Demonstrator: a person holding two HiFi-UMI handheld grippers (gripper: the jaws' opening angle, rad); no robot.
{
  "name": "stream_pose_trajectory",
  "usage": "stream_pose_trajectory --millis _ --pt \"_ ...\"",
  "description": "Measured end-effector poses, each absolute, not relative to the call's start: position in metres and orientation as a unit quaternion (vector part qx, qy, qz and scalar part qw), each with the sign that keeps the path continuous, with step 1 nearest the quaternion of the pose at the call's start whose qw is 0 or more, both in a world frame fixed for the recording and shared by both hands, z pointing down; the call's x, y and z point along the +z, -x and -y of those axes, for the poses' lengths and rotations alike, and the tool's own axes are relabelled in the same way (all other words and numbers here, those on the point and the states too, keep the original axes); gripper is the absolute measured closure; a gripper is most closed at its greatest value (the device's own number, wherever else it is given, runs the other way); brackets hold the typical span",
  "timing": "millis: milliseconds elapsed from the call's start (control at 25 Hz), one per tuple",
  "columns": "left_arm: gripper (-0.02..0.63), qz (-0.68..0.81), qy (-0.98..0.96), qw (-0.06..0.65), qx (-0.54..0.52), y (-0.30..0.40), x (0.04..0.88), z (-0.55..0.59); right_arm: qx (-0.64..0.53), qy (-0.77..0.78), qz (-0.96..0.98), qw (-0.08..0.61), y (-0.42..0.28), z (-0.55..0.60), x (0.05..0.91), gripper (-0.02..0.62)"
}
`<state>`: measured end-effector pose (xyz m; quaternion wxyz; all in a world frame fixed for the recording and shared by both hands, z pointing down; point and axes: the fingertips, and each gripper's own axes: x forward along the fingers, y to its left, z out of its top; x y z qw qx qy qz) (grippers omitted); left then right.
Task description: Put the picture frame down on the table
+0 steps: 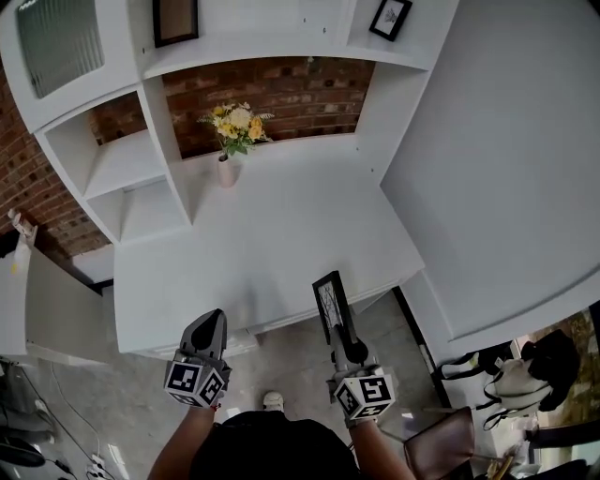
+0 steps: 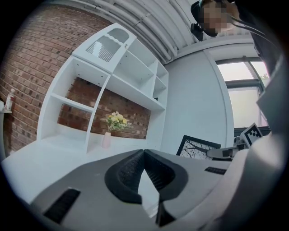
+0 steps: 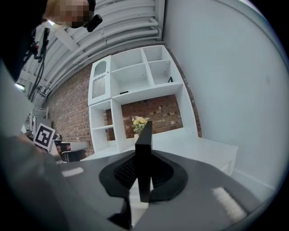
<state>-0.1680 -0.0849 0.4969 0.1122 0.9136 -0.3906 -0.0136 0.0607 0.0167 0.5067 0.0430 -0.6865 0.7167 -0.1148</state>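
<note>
A black picture frame [image 1: 331,304] with a tree drawing is held on edge in my right gripper [image 1: 343,343], just over the front edge of the white table [image 1: 262,244]. In the right gripper view the frame [image 3: 144,158] stands upright between the jaws, which are shut on it. From the left gripper view the frame [image 2: 198,147] shows at the right, with the drawing facing me. My left gripper [image 1: 208,336] hangs near the table's front left edge, shut with nothing in it [image 2: 143,158].
A pink vase of yellow flowers [image 1: 232,141] stands at the back of the table by the white shelf unit [image 1: 112,159]. Two more frames [image 1: 175,19] sit on upper shelves. A brown chair [image 1: 441,441] and bags are on the floor at right.
</note>
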Motion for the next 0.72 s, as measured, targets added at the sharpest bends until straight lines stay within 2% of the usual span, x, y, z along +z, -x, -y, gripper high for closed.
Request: stream_pose_trajectory --millis 720 --pt "0.618 0.401 -0.908 0.119 -0.016 0.125 0.506 0.128 -0.117 0.684 -0.720 0.028 -0.108 0.028 0.516 0.557"
